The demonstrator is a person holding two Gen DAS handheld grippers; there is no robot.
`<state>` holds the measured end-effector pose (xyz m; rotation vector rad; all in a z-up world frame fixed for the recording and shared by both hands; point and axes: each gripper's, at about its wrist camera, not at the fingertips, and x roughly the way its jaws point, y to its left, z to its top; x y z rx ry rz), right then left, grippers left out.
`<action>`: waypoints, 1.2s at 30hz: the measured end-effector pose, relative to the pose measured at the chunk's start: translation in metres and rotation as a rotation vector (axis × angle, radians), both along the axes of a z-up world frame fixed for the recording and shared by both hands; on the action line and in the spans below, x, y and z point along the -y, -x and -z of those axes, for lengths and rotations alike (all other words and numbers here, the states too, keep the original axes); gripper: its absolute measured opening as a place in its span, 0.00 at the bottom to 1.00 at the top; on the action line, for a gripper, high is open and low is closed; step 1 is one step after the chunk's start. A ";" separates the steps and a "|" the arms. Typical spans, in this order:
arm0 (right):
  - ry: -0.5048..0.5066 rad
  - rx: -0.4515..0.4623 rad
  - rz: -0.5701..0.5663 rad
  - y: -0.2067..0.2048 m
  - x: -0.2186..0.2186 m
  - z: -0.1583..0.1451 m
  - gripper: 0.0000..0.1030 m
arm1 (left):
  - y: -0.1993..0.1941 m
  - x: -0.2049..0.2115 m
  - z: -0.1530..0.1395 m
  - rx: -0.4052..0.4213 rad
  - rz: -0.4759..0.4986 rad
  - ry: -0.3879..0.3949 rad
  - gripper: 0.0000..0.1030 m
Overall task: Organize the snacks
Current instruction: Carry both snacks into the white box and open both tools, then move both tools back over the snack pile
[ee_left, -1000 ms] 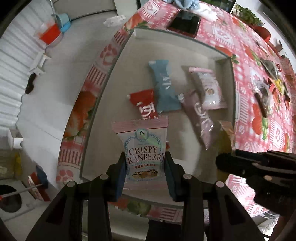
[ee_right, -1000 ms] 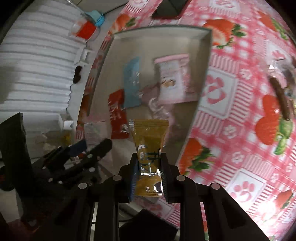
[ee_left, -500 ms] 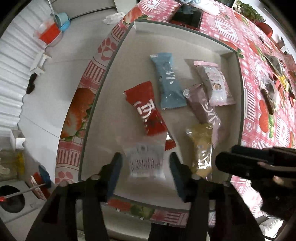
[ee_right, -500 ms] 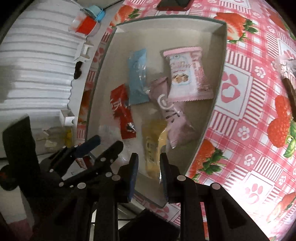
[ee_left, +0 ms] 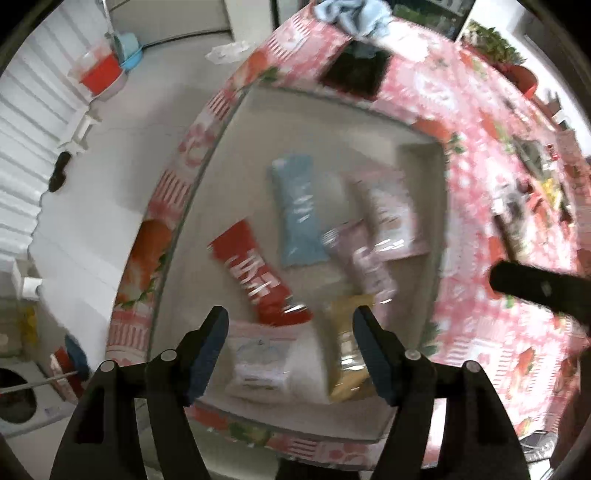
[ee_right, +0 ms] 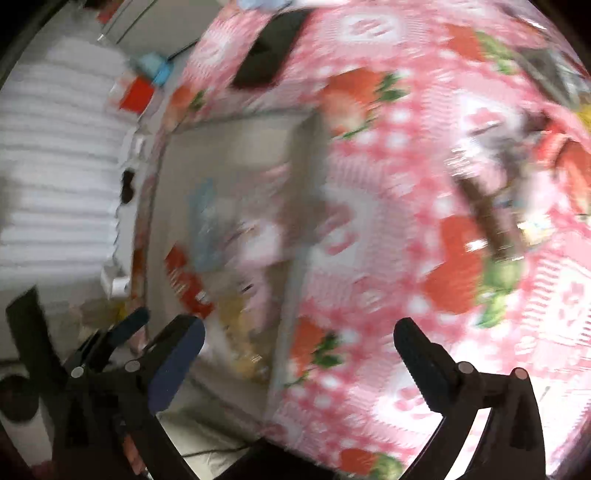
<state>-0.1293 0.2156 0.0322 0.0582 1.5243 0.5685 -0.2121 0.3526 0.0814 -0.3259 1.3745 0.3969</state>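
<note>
1. Pink-checked strawberry cloth (ee_left: 480,206) covered the tabletop; a grey tray (ee_left: 236,140) sat at centre frame in the left wrist view, near the tabletop's edge.
2. Snack packets lay loose inside the tray: red packet (ee_left: 258,280), blue packet (ee_left: 299,214), pink packet (ee_left: 388,214), mauve packet (ee_left: 365,262), yellow packet (ee_left: 347,347), white cranberry packet (ee_left: 258,362). Probably gathered there as the sorted pile.
3. Left hand-held gripper (ee_left: 290,325) was released, jaws wide, nothing between them, hovering over the white packet at lower centre.
4. Right hand-held gripper (ee_right: 299,339) was also released and empty, over the tray's right wall (ee_right: 295,236); view heavily blurred.
5. More snacks (ee_left: 532,199) sat unsorted on the cloth at right frame, likely the next pickup.
6. Room: dark phone (ee_left: 354,70) at upper centre, blue cloth (ee_left: 354,14) at top, white floor (ee_left: 110,147) at left with a red tub (ee_left: 99,74).
</note>
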 end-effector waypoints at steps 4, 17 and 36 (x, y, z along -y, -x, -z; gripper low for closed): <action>0.019 0.017 0.119 -0.028 0.039 -0.003 1.00 | -0.022 0.021 -0.015 0.059 0.050 0.059 0.71; 0.169 0.084 0.469 -0.122 0.135 0.004 1.00 | -0.097 0.106 -0.017 0.096 0.166 0.228 0.72; 0.240 0.092 0.495 -0.169 0.146 0.042 1.00 | -0.176 0.138 0.051 0.027 0.064 0.272 0.75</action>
